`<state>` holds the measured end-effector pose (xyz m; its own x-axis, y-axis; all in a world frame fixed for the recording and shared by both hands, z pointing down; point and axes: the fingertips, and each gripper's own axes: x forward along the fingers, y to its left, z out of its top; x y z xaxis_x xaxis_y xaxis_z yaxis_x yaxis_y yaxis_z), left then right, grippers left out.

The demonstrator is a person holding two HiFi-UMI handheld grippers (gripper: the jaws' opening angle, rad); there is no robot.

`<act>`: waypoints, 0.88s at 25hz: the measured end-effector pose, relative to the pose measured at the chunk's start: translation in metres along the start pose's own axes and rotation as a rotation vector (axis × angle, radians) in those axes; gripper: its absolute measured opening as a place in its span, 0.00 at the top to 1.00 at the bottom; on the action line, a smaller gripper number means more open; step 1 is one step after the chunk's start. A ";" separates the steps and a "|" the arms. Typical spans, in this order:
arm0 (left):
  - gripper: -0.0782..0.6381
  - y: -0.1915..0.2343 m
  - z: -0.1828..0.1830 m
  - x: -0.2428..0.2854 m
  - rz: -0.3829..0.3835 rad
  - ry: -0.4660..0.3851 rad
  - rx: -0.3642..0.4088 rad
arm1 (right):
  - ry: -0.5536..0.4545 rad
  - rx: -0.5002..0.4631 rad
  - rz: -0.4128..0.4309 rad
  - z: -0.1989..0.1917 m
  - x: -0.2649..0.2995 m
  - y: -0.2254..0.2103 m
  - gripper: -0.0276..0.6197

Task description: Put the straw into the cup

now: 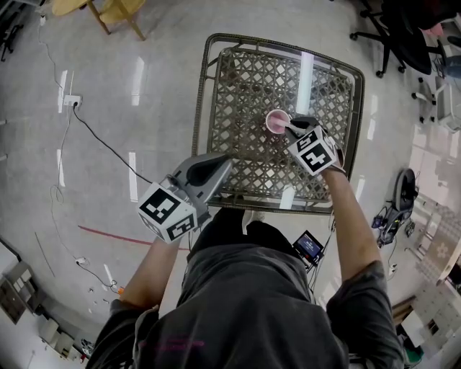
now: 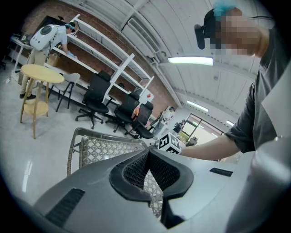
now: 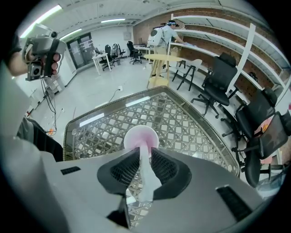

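A pink cup (image 1: pixel 276 120) stands upright on the woven table (image 1: pixel 245 79), right of its middle. My right gripper (image 1: pixel 293 129) hangs just beside and above the cup, shut on a white straw (image 3: pixel 144 175). The straw runs out between the jaws, and its far end lies over the cup's (image 3: pixel 141 138) open mouth. My left gripper (image 1: pixel 225 161) hovers over the table's near left edge, away from the cup. Its jaws meet at the tips in the left gripper view with nothing between them (image 2: pixel 148 153).
The table has a raised metal rim (image 1: pixel 204 86). A cable (image 1: pixel 108 148) trails over the floor to the left. A wooden stool (image 1: pixel 119 14) stands at the far left, black office chairs (image 1: pixel 400 32) at the far right. A person (image 3: pixel 166 34) works at distant shelves.
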<state>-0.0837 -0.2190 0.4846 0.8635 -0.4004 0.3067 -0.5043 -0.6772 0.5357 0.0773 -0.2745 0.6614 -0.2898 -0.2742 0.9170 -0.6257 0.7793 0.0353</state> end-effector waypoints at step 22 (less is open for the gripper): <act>0.88 -0.028 0.013 0.007 -0.029 -0.017 0.056 | -0.156 0.091 -0.038 0.016 -0.057 -0.011 0.88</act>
<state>-0.0632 -0.2110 0.4611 0.8779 -0.3898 0.2782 -0.4788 -0.7221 0.4992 0.0889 -0.2766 0.6017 -0.3688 -0.3923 0.8427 -0.6994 0.7142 0.0265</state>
